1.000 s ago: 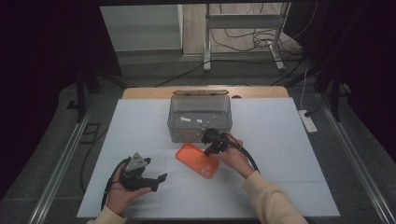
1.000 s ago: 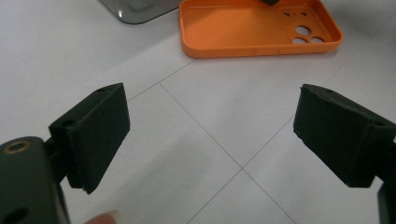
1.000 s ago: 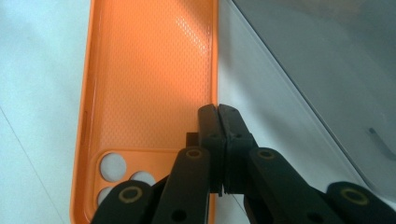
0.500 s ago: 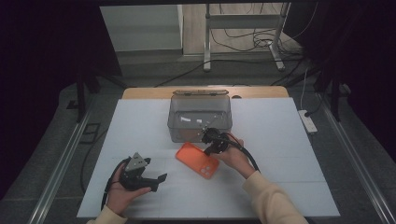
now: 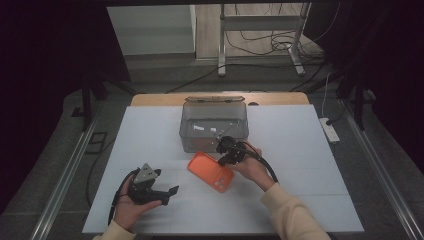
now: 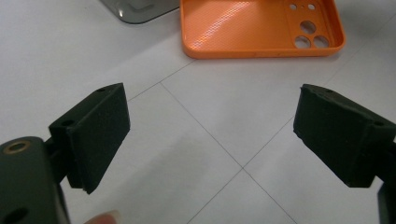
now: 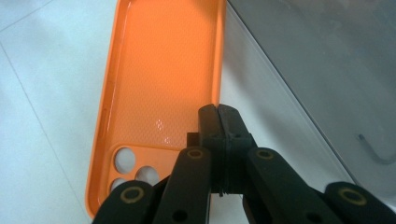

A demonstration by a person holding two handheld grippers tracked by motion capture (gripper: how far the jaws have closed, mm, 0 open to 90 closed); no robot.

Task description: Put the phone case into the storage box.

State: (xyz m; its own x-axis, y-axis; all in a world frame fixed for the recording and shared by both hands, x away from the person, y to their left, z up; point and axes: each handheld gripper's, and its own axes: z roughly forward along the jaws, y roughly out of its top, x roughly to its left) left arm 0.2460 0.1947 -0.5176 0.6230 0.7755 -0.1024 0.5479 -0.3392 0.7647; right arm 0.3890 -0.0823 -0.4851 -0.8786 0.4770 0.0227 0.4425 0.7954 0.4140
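Nothing has shifted since a second ago: both hands sit where they were, and the orange phone case [image 5: 211, 171] lies in the same spot on the white table [image 5: 310, 150].

The case rests open side up at the table's centre, its camera cut-outs toward 5 o'clock in the high view, one end just short of the clear plastic box [image 5: 214, 126] that stands at 12 o'clock from it. The right gripper [image 5: 226, 150] hovers at the case's 1 o'clock edge, in the narrow gap between case and box. In the right gripper view its jaws are clenched together, pad against pad, over the case's rim [image 7: 161, 84]; whether the rim is pinched between them cannot be told. The box's grey wall [image 7: 327, 79] crowds that gripper at 2 o'clock, leaving little room on that side.

The left gripper [image 5: 167, 192] rests well apart at 8 o'clock from the case, held in the person's left hand [image 5: 132, 202], its jaws spread wide and empty. From the left gripper view the case [image 6: 261, 28] lies at 12 o'clock beyond the open pads [image 6: 100, 130], with only bare tabletop between. Cables trail across the floor beyond the table's far edge.
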